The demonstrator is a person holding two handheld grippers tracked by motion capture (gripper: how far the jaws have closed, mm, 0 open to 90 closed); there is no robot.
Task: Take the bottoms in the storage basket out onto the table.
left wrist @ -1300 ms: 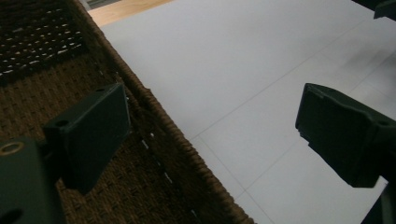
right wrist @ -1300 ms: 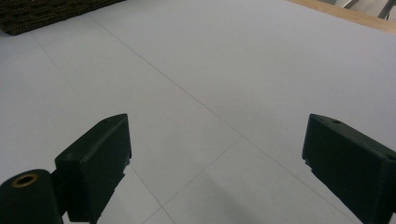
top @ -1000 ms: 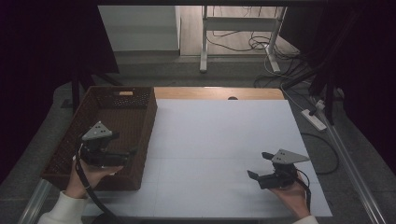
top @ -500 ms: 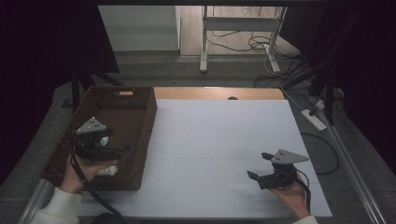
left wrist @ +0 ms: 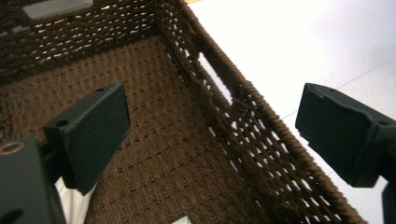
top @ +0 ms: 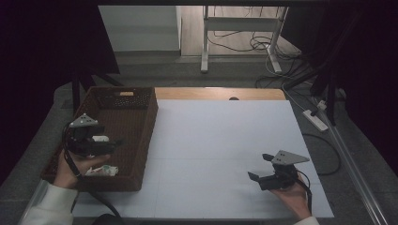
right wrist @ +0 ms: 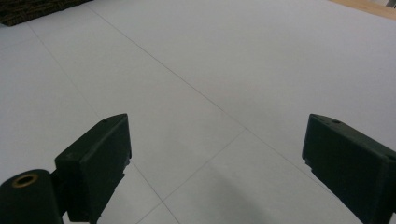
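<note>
both grippers stand wide open and empty. the left gripper [top: 110, 145] straddles the wicker basket [left wrist: 219, 116] wall, so lowering could snag it, missing the white crumpled thing [top: 102, 170]. the right gripper [top: 260, 168] idles over the white sheet [top: 220, 140].

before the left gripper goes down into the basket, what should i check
1. Left gripper open: ok, jaws wide apart in the left gripper view.
2. Nothing held between its jaws: ok.
3. Jaws clear of the basket wall: not ok, the wall runs between them.
4. White crumpled item in the basket, reachable: cannot tell, it lies by the hand, partly hidden.
5. Right gripper out of the way: ok, open over the white table, far from the basket.
</note>
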